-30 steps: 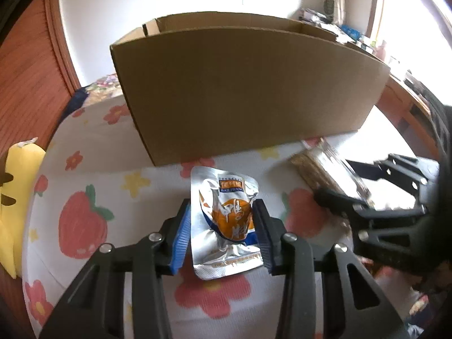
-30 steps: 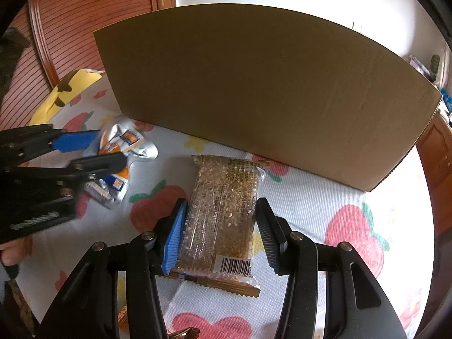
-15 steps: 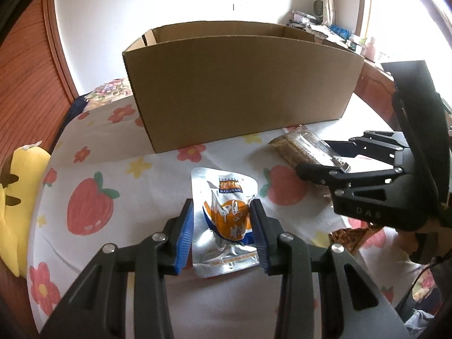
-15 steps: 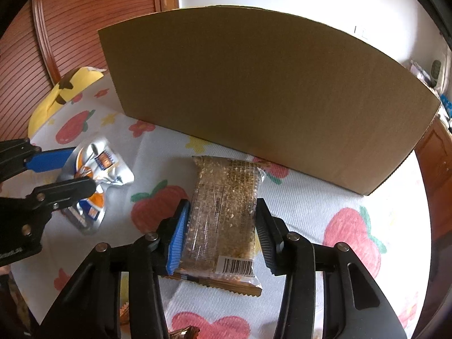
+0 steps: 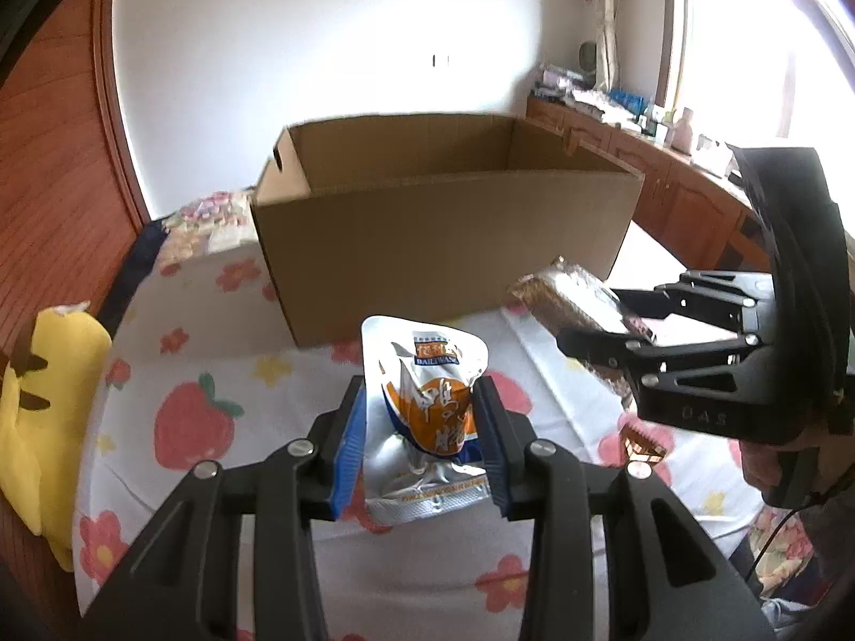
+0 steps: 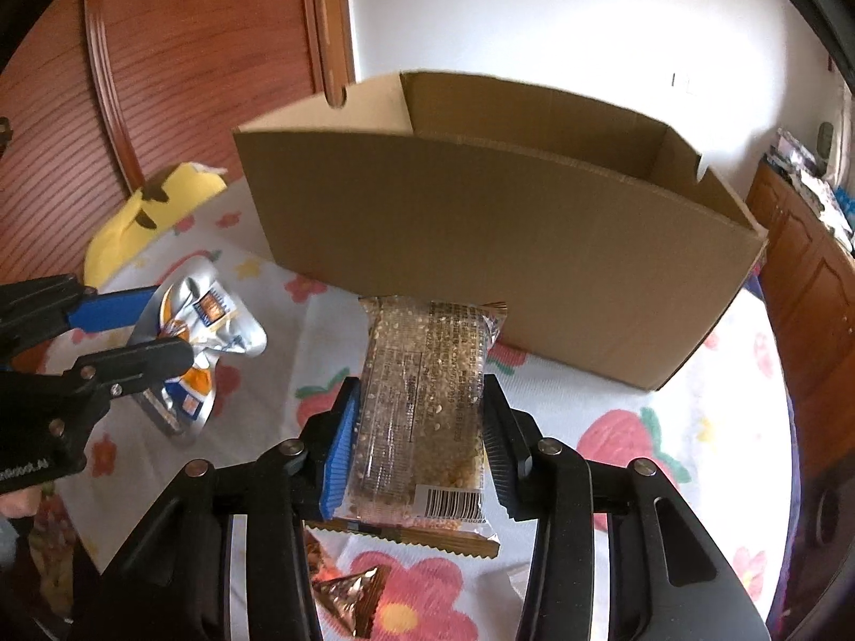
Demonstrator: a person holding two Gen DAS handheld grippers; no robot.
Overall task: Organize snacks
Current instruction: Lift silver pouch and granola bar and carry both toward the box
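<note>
My left gripper [image 5: 419,422] is shut on a silver and orange foil pouch [image 5: 425,400] and holds it above the table, in front of the open cardboard box [image 5: 443,235]. My right gripper [image 6: 419,427] is shut on a clear-wrapped seed bar [image 6: 425,400], also lifted in front of the box [image 6: 507,245]. The right gripper [image 5: 630,331] and its bar [image 5: 572,294] show at the right of the left wrist view. The left gripper [image 6: 139,328] and the pouch [image 6: 206,342] show at the left of the right wrist view.
The table has a white cloth with strawberries and flowers [image 5: 187,416]. A yellow plush toy [image 5: 43,390] lies at its left edge. A gold foil snack [image 6: 347,598] lies on the cloth beneath the right gripper. Wooden cabinets [image 6: 817,288] stand to the right.
Both grippers have risen with their snacks off the cloth. The box's open top and inside now show in both views.
</note>
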